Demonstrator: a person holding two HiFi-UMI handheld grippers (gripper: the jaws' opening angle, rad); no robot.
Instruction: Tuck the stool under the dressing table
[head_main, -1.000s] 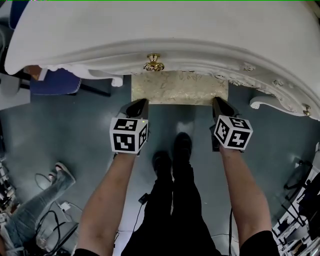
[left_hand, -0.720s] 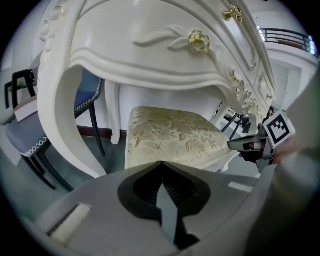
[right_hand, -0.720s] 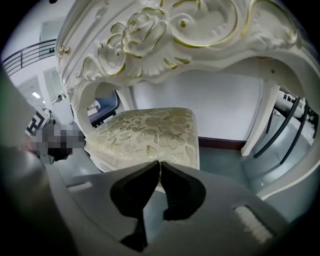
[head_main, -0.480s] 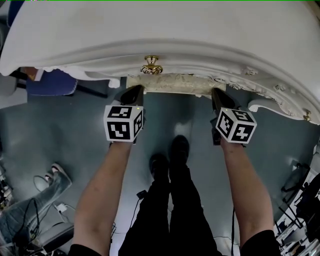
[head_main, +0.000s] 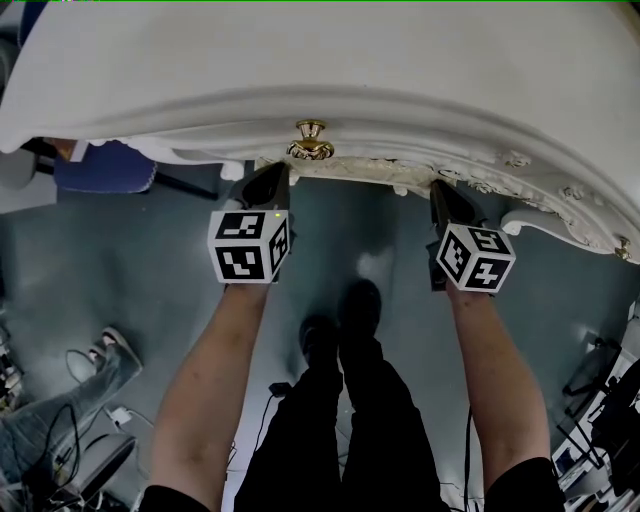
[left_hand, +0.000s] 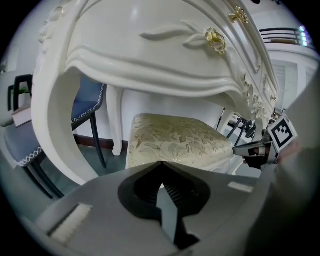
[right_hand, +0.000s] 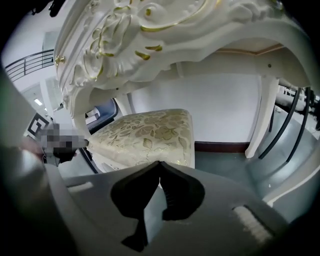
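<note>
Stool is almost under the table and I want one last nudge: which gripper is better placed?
Left, narrowly: the left gripper, fingers shut, faces the stool well inside its corner; the right gripper sits nearer the other corner.

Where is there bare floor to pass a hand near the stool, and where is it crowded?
Bare floor lies between the left gripper and right gripper, and under the dressing table between the stool and a table leg. Cables crowd the lower-left floor.

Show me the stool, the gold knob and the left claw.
stool (left_hand: 175, 140), left gripper view, seat cushion.
knob (head_main: 311, 140), head view, its gold middle.
left claw (left_hand: 161, 163), left gripper view, where the tips meet.
</note>
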